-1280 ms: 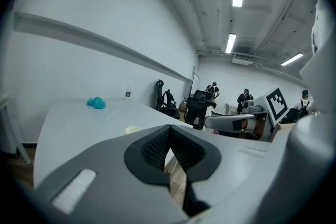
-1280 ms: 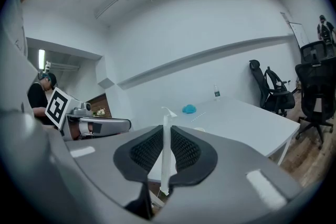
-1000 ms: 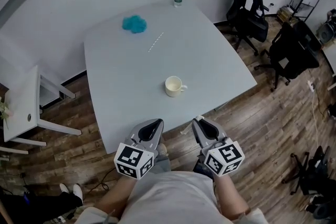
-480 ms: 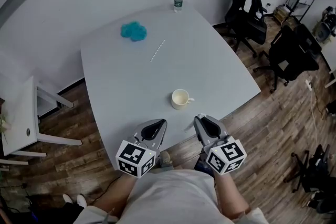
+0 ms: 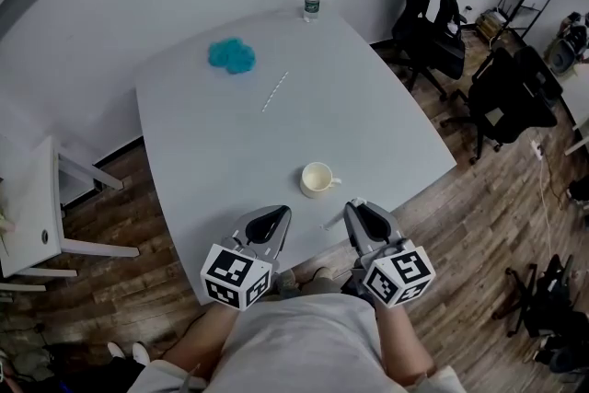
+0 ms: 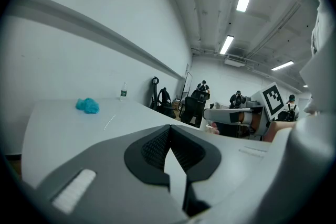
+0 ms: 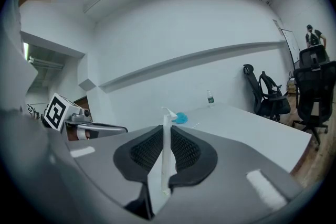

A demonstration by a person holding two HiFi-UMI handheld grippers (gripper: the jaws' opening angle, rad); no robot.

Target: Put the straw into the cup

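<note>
Over the near edge of the desk (image 5: 212, 152), the person holds both tools side by side, their marker cubes toward the body. The left claw (image 5: 272, 218) has its two jaws pressed together at the tips, and its own view shows nothing caught between the ribbed pads (image 6: 157, 147). The right claw (image 5: 362, 214) is clamped on a thin white straw (image 7: 166, 155). The straw runs up between the pads and its bent top pokes out past the tips. From the head view a short length of it shows just left of that claw, above the desk's near edge.

Just beyond the claws, near that edge and right of its middle, stands the cup (image 5: 317, 179), a cream mug that is upright with its handle turned to the right. It is close to the held straw but apart from it.

Farther in, a loose straw (image 5: 274, 92) lies flat on the desk toward the far edge. Near it, close to the far left corner, sits a crumpled blue cloth (image 5: 231, 56). A water bottle (image 5: 312, 0) stands upright by the far right corner.

Past the right edge, black office chairs (image 5: 433, 32) stand on the wood floor (image 5: 479, 216).
</note>
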